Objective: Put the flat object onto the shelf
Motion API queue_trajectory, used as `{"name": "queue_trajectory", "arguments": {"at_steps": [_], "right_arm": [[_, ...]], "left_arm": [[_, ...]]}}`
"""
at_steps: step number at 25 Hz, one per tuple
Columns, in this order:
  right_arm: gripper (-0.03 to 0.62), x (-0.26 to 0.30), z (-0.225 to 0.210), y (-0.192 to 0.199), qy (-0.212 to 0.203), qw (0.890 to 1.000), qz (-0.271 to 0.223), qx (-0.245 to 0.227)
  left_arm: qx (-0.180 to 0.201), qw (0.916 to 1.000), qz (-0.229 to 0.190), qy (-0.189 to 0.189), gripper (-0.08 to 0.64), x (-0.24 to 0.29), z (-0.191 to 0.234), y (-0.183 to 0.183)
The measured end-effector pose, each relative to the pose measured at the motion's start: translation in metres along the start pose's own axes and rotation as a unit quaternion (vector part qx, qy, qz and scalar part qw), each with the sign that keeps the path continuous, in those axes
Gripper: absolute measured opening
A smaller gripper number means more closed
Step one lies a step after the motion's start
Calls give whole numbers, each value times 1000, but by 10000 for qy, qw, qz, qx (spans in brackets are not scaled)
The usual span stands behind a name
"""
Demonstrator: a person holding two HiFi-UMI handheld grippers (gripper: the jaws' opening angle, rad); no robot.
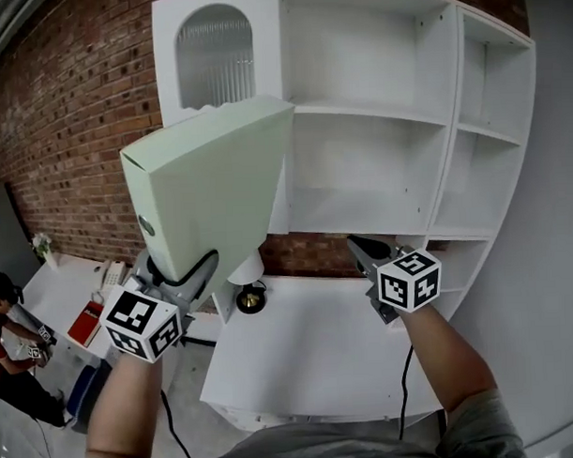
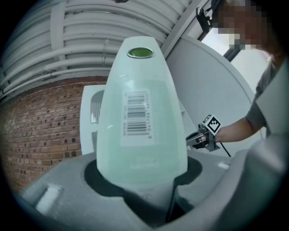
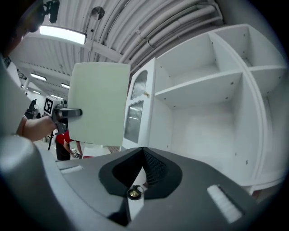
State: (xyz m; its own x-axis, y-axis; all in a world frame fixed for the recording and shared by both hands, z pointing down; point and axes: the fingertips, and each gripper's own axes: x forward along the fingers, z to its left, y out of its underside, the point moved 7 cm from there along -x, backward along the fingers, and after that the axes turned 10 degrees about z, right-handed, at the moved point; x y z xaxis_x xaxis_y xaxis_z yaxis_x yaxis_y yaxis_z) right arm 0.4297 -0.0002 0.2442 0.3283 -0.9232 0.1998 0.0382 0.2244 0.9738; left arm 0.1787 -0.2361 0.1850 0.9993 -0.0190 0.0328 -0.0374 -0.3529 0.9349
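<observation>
My left tongs (image 1: 188, 271) are clenched on the lower end of the flat box (image 1: 210, 184). It is a pale green carton that rises steeply above them, with its top leaning toward the white shelf unit (image 1: 376, 117). In the left gripper view the box fills the space between the jaws, with its barcode label (image 2: 135, 113) facing the camera. My right tongs (image 1: 364, 252) are pressed together on nothing. They point at the shelf unit, and the box is to their left and higher, well apart from them.

I judge this to be the carrying step. The box is up in the air, above the table (image 1: 310, 354) that lies below both tongs, and it rests on no board yet. The shelf unit stands ahead of both tongs, and its open compartments are ahead and to the right of the left tongs.

The next move, I think, is to bring the left tongs forward and to the right until the box enters a compartment. The box must then be tilted down so that its broad face or its lower edge sits on a board before I release it. The grip is at one end only, so the free end may swing, and the right tongs could steady it.
</observation>
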Motion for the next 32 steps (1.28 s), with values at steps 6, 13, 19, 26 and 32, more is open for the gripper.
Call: {"name": "queue_trajectory", "arguments": {"at_steps": [6, 13, 19, 26, 32], "right_arm": [[11, -44, -43, -43, 478, 9988, -91, -85], [11, -77, -80, -74, 907, 9955, -179, -227], [11, -95, -102, -82, 1080, 9935, -321, -168], [11, -111, -124, -88, 1288, 9905, -452, -177], [11, -127, -138, -94, 1427, 9881, -515, -247]], "left_arm": [[697, 9969, -292, 207, 275, 42, -13, -82], [1552, 9866, -452, 209, 275, 85, -30, -168], [2358, 9702, -554, 11, 275, 105, -47, -234], [3192, 9458, -412, -430, 275, 137, -60, -282], [4017, 9132, 35, -681, 275, 182, -71, -294]]}}
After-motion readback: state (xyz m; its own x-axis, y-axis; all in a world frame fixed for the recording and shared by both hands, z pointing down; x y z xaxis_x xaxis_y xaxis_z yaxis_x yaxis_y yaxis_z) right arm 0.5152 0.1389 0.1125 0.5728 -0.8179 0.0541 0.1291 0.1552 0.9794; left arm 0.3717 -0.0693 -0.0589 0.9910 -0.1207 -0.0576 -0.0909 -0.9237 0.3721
